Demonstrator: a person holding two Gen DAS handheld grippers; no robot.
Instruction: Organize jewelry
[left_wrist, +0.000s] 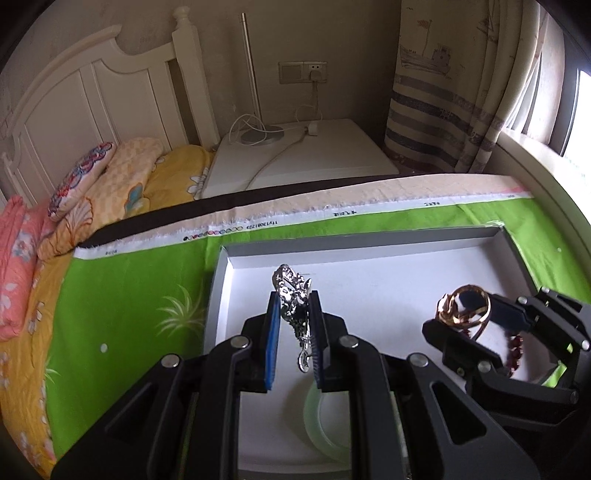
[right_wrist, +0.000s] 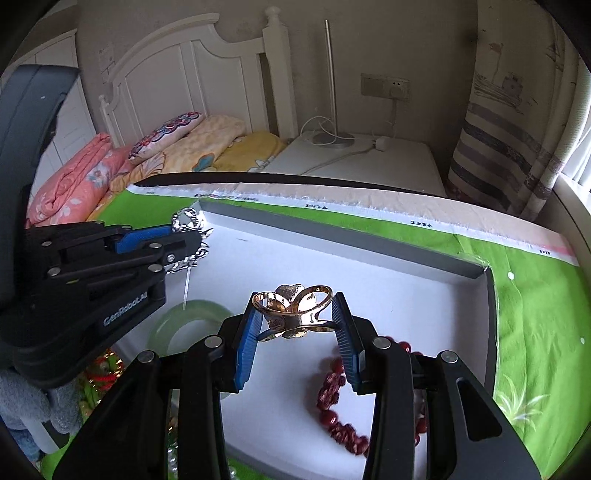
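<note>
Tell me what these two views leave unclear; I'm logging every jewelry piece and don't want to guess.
- Red bead bracelet: right wrist view, right gripper covers part of the loop; motion-blurred.
- Green bangle: both views, gripper bodies cover part of its ring.
- Silver piece: left wrist view, lower end blurred, left gripper pads hide its middle.
- Items beside the tray, bottom left: right wrist view, cut off, too blurred to name.

Daylight from the right window (left_wrist: 585, 110); fisheye-dark corners, sharp centre.
</note>
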